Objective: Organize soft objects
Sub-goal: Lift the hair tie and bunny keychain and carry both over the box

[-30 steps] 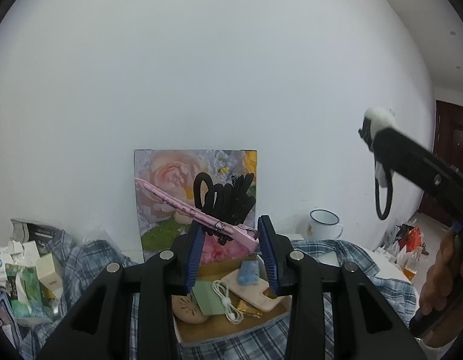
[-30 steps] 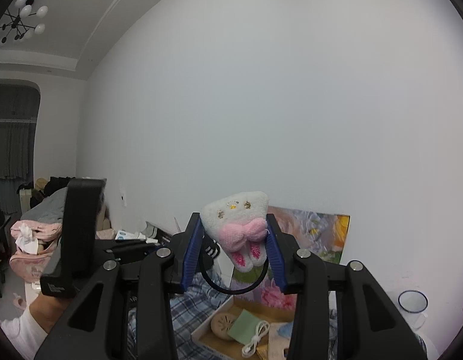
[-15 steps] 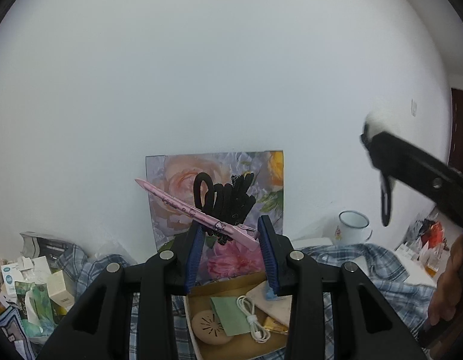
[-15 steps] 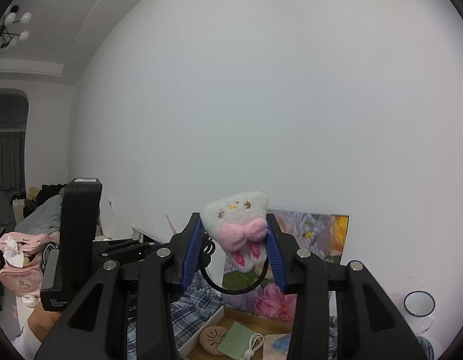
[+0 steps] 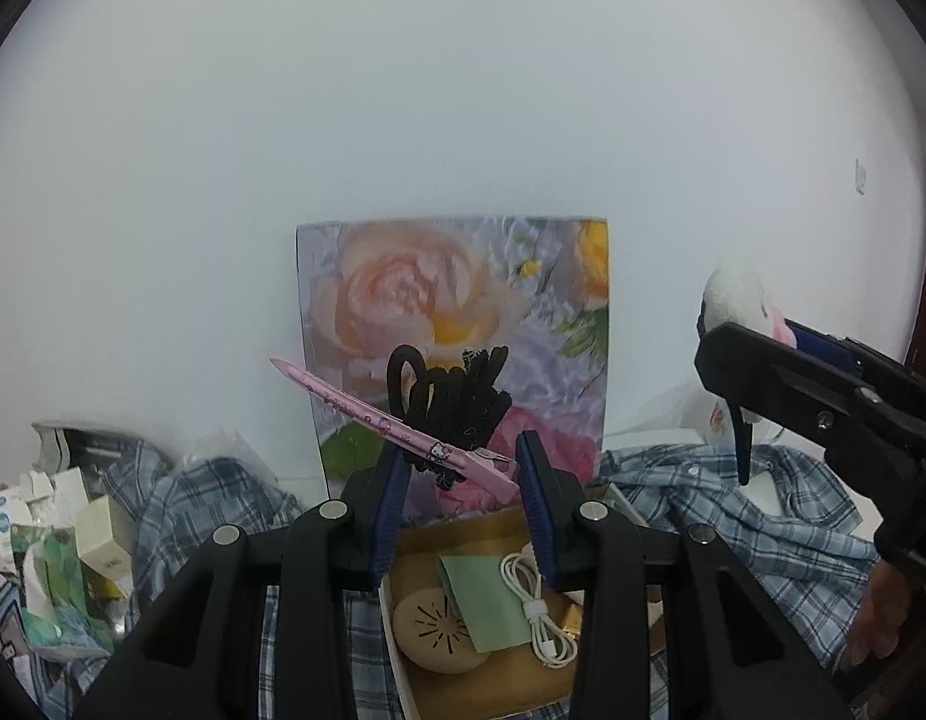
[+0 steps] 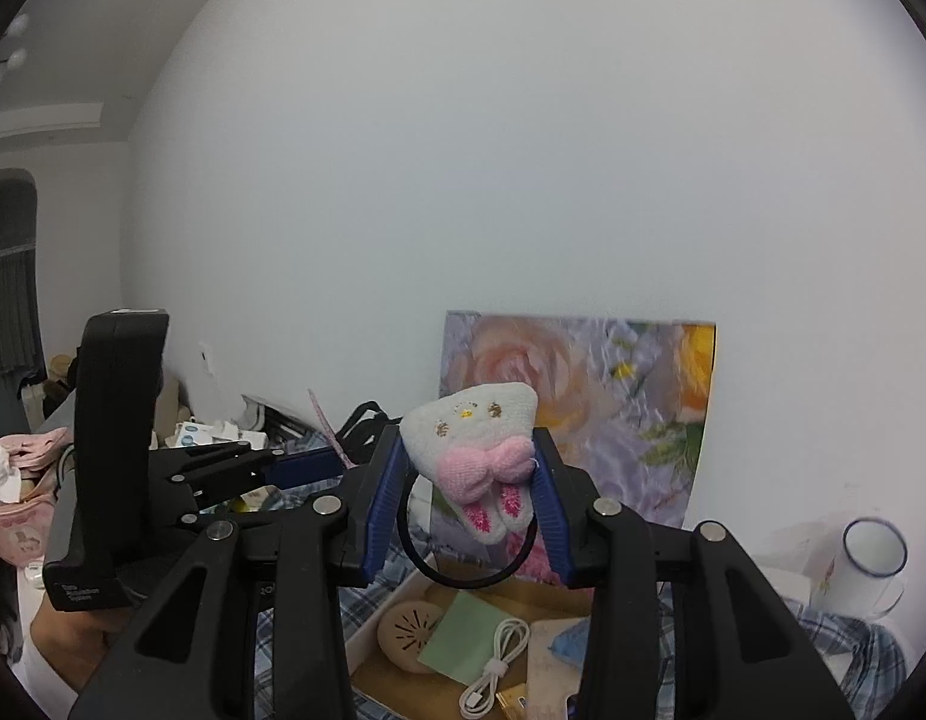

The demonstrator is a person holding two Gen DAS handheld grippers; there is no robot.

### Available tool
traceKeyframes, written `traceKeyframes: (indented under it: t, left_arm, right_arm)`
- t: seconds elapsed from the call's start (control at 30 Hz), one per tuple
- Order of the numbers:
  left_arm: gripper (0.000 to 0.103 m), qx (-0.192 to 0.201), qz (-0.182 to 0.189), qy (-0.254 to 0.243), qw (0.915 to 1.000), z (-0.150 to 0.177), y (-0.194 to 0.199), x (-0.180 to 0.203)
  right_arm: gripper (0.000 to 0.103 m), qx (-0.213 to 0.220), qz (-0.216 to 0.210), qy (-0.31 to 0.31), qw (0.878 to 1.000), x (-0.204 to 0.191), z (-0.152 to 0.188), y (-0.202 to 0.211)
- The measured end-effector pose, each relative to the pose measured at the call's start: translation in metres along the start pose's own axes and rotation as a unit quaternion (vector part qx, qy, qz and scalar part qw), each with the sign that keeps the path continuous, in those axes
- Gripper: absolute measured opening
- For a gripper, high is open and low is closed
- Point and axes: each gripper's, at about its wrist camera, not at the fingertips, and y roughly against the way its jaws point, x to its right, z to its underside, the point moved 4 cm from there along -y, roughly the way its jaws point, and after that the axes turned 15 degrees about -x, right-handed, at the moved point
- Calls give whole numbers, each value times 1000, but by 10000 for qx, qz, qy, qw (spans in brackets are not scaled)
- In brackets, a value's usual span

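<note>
Your left gripper (image 5: 460,474) tilts a little downward, its blue pads (image 5: 390,504) pinching in from both sides on what you carry there — the jaws stand only partly closed, the load keeping them apart. Your right gripper (image 6: 469,498) points level, its pads (image 6: 382,501) pressed against both sides of its load, and from the left wrist view it reaches in from the right edge (image 5: 781,372) — your right hand (image 5: 883,618) wrapped around the handle below it. Your left hand (image 6: 73,642) shows under its handle at the lower left of the right wrist view.
</note>
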Motion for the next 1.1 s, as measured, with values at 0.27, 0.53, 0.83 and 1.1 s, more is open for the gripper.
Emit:
traceKeyframes:
  t: [0.27, 0.53, 0.83, 1.1]
  left_arm:
    - [38, -298, 110, 70, 9995, 11, -28, -1]
    - [38, -537, 96, 234, 9982, 23, -56, -10]
    - [38, -814, 111, 279, 9962, 36, -82, -16]
    - [38, -1160, 134, 313, 9927, 51, -110, -16]
  right_arm:
    - [40, -336, -139, -289, 9989, 24, 19, -43]
    - [40, -636, -108, -429, 9970, 35, 36, -69]
    - [40, -1072, -161, -659, 9919, 49, 58, -101]
    - [40, -1423, -208, -821, 9862, 56, 73, -123]
